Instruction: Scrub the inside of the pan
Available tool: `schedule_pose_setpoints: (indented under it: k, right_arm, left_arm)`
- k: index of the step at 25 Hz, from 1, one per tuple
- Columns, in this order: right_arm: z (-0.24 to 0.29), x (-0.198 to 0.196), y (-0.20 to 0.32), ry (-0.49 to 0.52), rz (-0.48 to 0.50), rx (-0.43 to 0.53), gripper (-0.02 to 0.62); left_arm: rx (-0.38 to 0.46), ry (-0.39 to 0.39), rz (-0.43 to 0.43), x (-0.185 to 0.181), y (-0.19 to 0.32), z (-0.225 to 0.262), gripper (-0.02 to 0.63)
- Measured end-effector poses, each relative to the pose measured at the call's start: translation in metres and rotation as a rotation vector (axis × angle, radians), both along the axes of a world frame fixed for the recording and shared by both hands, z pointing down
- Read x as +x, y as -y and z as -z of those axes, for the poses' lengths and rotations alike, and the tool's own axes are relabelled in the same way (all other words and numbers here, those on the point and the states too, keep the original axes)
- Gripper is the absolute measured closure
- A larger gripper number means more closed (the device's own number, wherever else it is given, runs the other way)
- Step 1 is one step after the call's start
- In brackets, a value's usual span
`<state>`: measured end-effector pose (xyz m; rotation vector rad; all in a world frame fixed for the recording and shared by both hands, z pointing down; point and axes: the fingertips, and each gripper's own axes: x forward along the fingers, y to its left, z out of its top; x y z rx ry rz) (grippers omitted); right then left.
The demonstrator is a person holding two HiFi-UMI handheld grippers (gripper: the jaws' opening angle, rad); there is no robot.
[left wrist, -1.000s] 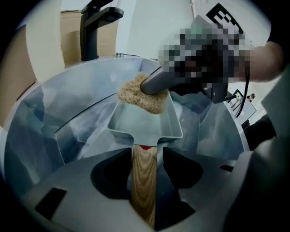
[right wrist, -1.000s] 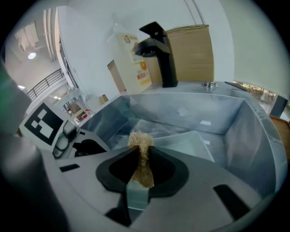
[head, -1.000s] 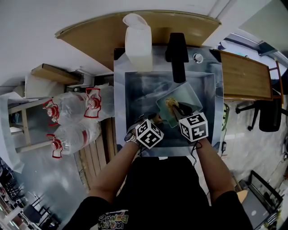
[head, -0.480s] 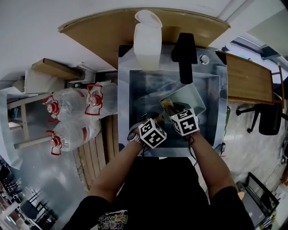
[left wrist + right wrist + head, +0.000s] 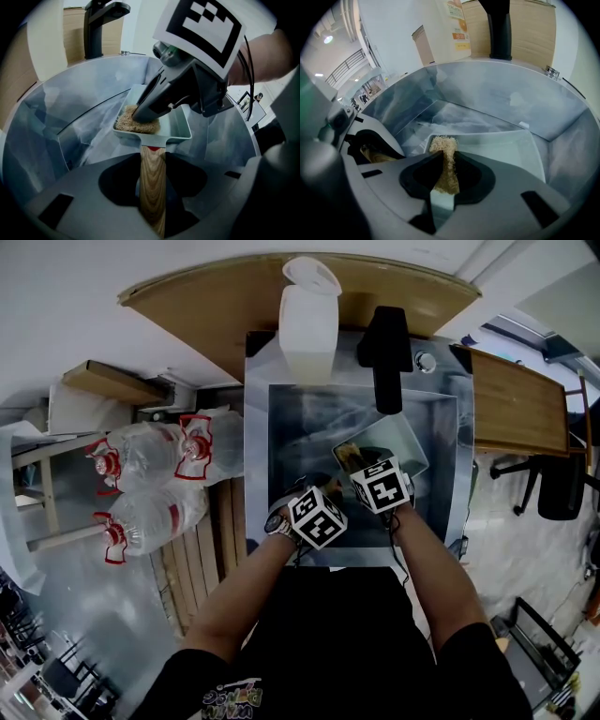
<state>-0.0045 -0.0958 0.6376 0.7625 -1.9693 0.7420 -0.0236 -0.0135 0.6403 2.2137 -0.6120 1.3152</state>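
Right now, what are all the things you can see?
pan: one, pale green with wooden handle, in the sink
scrubber: one, tan, inside the pan
sink: one, steel, in front of the person
tap: one, black, behind the sink
jug: one, white, left of the tap
bottles: three, clear with red tops, floor at left
box: one, brown, near the bottles
desk: one, wooden, at right
chair: one, black, beside the desk
left gripper: one, grey, jaws just closed on the pan handle
right gripper: one, grey, shut on the scrubber
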Motion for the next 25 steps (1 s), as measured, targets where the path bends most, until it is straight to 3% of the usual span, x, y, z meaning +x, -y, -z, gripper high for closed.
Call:
schedule_pose_setpoints:
  k: [9,25]
  right_arm:
    - [-0.001,0.025,0.018,-0.039,-0.029,0.027,0.515]
    - [-0.004,0.095,0.065,-0.208,-0.122,0.111,0.515]
  left_arm:
    - [-0.001,0.0,0.0,0.0,-0.001,-0.001,0.434]
    - [-0.002,-0.001,0.001,0.0,0.0,0.001,0.434]
